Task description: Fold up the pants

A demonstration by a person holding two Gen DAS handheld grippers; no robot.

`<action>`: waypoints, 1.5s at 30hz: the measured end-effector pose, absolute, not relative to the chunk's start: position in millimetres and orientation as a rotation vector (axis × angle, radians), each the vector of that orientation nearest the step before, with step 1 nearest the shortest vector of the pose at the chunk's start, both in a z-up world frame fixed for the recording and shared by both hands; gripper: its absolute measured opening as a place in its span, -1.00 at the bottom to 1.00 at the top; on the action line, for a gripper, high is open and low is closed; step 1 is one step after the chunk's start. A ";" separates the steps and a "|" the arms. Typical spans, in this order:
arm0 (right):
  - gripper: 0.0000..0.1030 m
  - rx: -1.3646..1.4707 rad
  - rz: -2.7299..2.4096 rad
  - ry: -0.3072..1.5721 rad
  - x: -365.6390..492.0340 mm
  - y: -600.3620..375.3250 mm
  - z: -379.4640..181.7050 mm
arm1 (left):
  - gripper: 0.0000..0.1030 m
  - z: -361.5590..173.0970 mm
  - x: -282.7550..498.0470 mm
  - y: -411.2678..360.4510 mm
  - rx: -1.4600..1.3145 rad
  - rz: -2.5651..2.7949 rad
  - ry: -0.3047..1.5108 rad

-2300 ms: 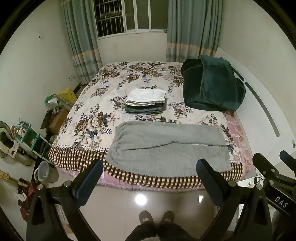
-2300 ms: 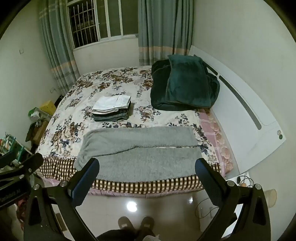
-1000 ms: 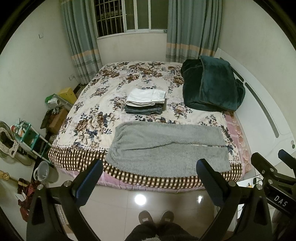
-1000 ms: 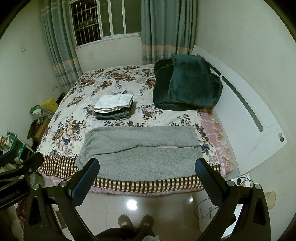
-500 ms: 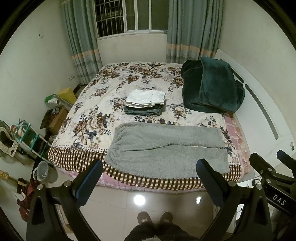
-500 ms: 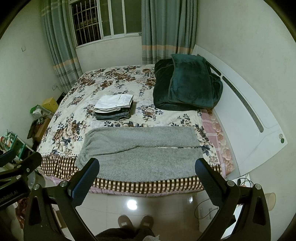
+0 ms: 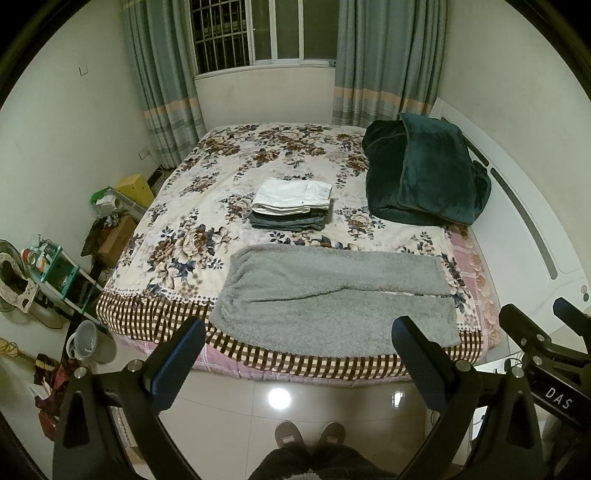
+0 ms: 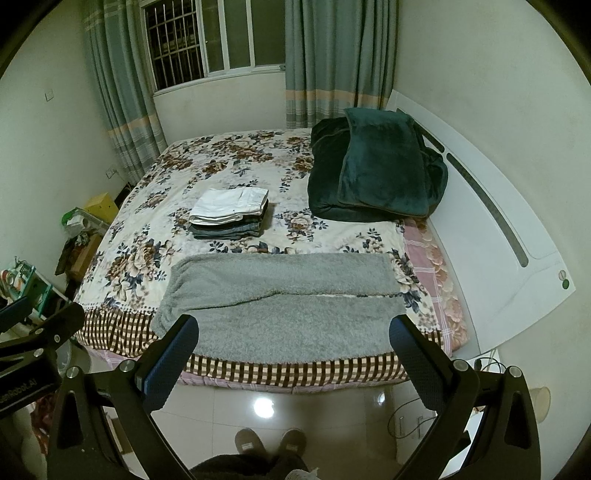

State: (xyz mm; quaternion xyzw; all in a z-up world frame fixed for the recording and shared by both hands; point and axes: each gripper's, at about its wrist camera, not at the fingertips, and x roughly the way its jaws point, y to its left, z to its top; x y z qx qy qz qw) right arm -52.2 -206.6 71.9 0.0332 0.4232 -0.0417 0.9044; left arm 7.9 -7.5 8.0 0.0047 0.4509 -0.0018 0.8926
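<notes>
Before you stands a bed (image 7: 177,236) with a floral cover, its near edge trimmed in brown check, pushed toward a barred window (image 7: 258,33) hung with grey-green curtains (image 7: 388,59). You have both tools raised over the tiled floor (image 7: 314,398), short of the bed. Your left gripper (image 7: 297,360) has its fingers spread wide with nothing between them, and your right gripper (image 8: 293,356) is spread just as wide and holds nothing either. The grey fleece pants (image 7: 332,295) lie flat along the near edge of the bed, sideways to you: waist toward your left, both legs running toward your right, one leg beside the other with a thin pale seam showing between them. From the right wrist view the same pants (image 8: 288,295) sit straight ahead between the two fingers, and their near edge reaches the checked border. Behind the pants, near the middle of the bed, you can see a small stack of folded clothes (image 7: 291,203), white on top and dark denim beneath, apart from the pants. A dark green blanket (image 7: 424,177) is heaped at the far right against the white headboard (image 7: 517,236). Your slippered feet (image 7: 310,437) show at the bottom of the view. To your left, beside the bed, stand a teal rack (image 7: 55,266) and a grey bucket (image 7: 88,341) among floor clutter.
</notes>
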 end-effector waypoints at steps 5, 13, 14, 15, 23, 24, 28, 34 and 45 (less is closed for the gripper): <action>1.00 0.067 -0.087 0.875 -52.0 -206.7 71.9 | 1.00 8.1 8.3 -6.5 0.007 -0.006 0.938; 1.00 0.067 -0.086 0.877 -49.0 -203.8 71.6 | 1.00 9.0 9.8 -8.1 0.004 -0.006 0.934; 1.00 0.066 -0.086 0.877 -49.3 -204.1 71.7 | 1.00 9.1 10.9 -8.6 0.004 -0.007 0.934; 1.00 0.068 -0.086 0.878 -49.5 -204.4 71.8 | 1.00 9.2 11.3 -9.2 0.003 -0.008 0.934; 1.00 0.066 -0.085 0.878 -48.6 -206.3 71.1 | 1.00 8.9 12.7 -11.0 0.001 -0.008 0.939; 1.00 0.065 -0.084 0.879 -48.6 -206.2 71.0 | 1.00 8.9 13.0 -11.5 0.002 -0.009 0.939; 1.00 0.069 -0.077 0.886 -47.0 -206.1 65.6 | 1.00 5.8 13.9 -14.1 -0.001 -0.004 0.941; 1.00 0.083 -0.103 0.894 -31.9 -222.0 41.9 | 1.00 -2.1 32.1 -16.6 -0.012 0.062 0.893; 1.00 0.166 -0.250 0.998 117.1 -295.7 -63.2 | 1.00 -106.5 191.3 -7.1 0.048 0.274 0.979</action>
